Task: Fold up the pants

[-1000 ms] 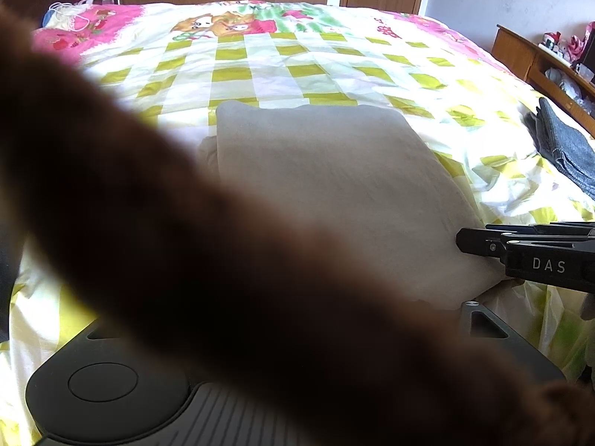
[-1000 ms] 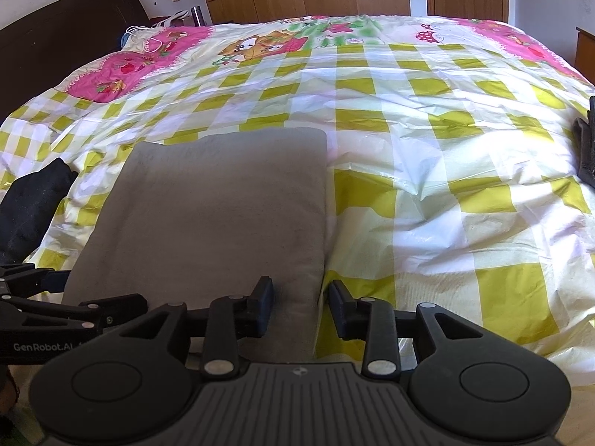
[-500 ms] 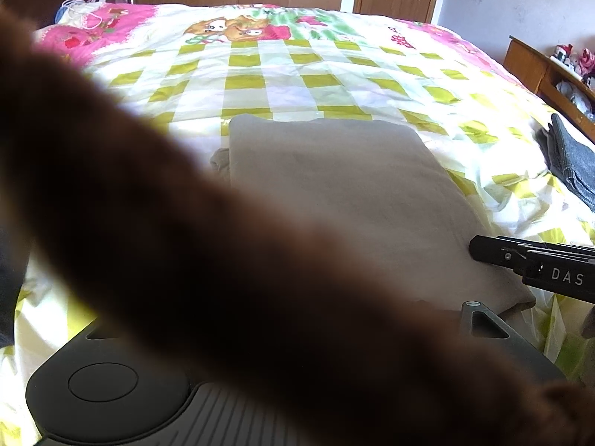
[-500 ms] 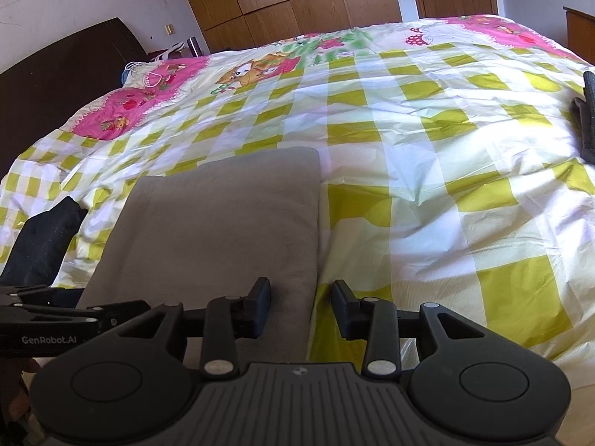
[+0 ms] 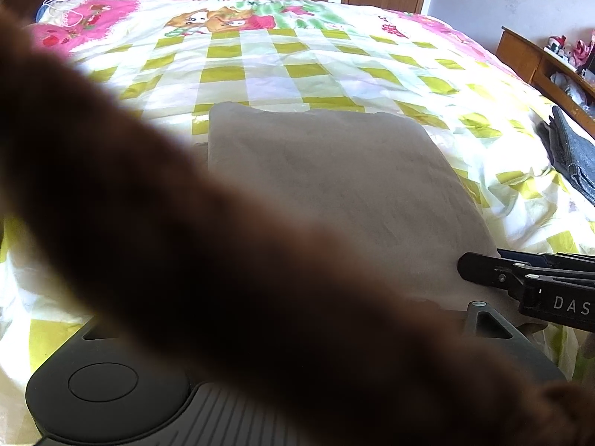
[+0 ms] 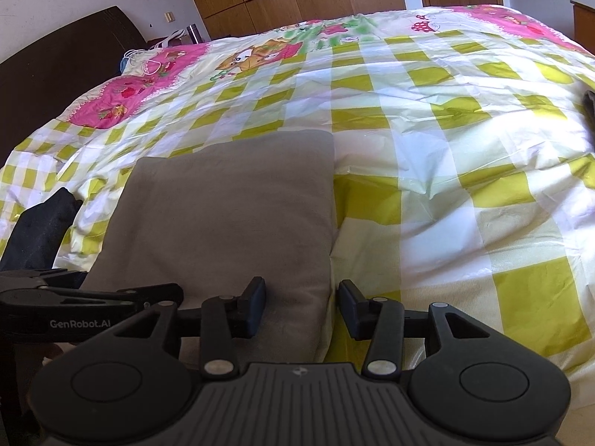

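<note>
Left wrist view: grey folded pants [image 5: 334, 193] lie centre on the checked bedspread [image 5: 297, 63]; a blurred brown shape [image 5: 186, 260] hides the left gripper, so its opening cannot be told.
Right gripper [image 5: 483, 271]: enters at 4 o'clock beside the pants.
Right wrist view: pants [image 6: 230, 215] at 10 o'clock.
Right gripper [image 6: 302, 306]: fingers wide apart, straddling the near right edge of the pants.
Left gripper [image 6: 156, 293]: at 8 o'clock.

A blurred brown furry mass [image 5: 223, 260] crossed the lens from upper left to lower right and hid the left gripper's jaws, so their state could not be told. Beyond it, the folded grey pants [image 5: 334, 186] lay flat on the bed [image 5: 297, 67] with its yellow-checked cover. To the right, the right gripper [image 5: 479, 267] reached in sideways, its tip at the pants' near right edge. Farther right lay folded blue jeans [image 5: 572, 156].
</note>
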Tool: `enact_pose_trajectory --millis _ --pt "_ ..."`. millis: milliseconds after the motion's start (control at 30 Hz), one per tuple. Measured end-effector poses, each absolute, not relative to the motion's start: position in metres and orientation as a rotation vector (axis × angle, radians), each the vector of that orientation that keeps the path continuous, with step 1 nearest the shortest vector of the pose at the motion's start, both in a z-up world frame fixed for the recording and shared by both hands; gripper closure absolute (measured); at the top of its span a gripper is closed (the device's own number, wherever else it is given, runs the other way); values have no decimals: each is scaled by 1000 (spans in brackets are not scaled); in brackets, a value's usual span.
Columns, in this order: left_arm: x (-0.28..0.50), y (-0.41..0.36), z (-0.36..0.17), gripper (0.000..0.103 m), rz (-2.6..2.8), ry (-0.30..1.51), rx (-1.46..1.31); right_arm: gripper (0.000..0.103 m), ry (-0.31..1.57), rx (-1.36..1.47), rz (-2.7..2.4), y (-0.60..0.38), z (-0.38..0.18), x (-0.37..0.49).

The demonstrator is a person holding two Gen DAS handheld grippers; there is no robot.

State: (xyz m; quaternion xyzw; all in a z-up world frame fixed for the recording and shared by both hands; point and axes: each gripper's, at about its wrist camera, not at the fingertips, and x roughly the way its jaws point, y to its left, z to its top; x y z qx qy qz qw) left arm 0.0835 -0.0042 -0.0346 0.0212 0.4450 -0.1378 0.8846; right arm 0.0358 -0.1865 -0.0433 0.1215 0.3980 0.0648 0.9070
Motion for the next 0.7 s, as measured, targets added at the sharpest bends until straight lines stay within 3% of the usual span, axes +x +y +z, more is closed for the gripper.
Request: enact_pose_trajectory --millis 467,700 --pt "143 -35 -33 20 -309 899 60 48 840 285 47 -202 -43 108" --pt "125 -28 -27 20 -288 874 48 48 774 302 1 -215 -26 71"
